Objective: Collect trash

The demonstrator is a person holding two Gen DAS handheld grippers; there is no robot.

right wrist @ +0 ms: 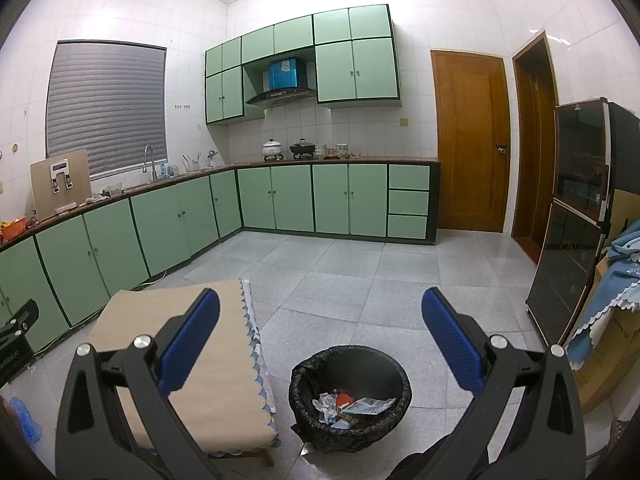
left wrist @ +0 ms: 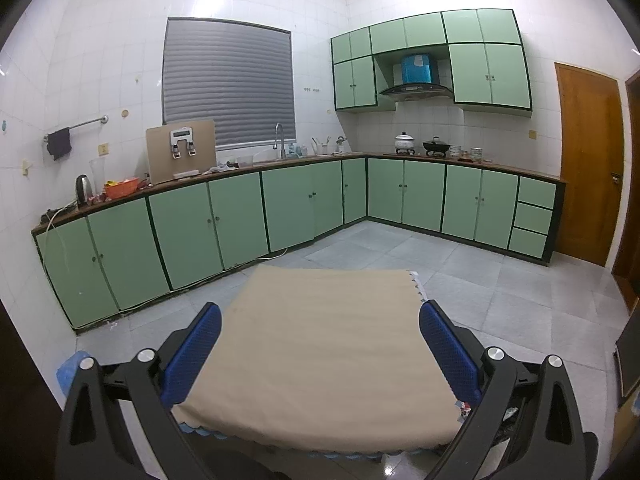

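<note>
A round bin [right wrist: 394,376] lined with a black bag stands on the floor low in the right wrist view. Inside it lie several pieces of trash [right wrist: 352,404]: crumpled white paper, a red scrap and a wrapper. My right gripper [right wrist: 320,312] hangs open above the bin and to its far side, with nothing between its blue fingers. My left gripper [left wrist: 320,322] is open over a small table covered by a beige cloth [left wrist: 320,344], and holds nothing. The cloth's top shows bare. The same table [right wrist: 200,320] sits left of the bin.
Green cabinets [left wrist: 240,216] run along the left and far walls under a cluttered counter. A dark glass cabinet [right wrist: 576,240] and a blue cloth [right wrist: 616,276] stand at the right. Two wooden doors [right wrist: 472,140] lie beyond. Grey tiled floor [right wrist: 360,268] spreads between them.
</note>
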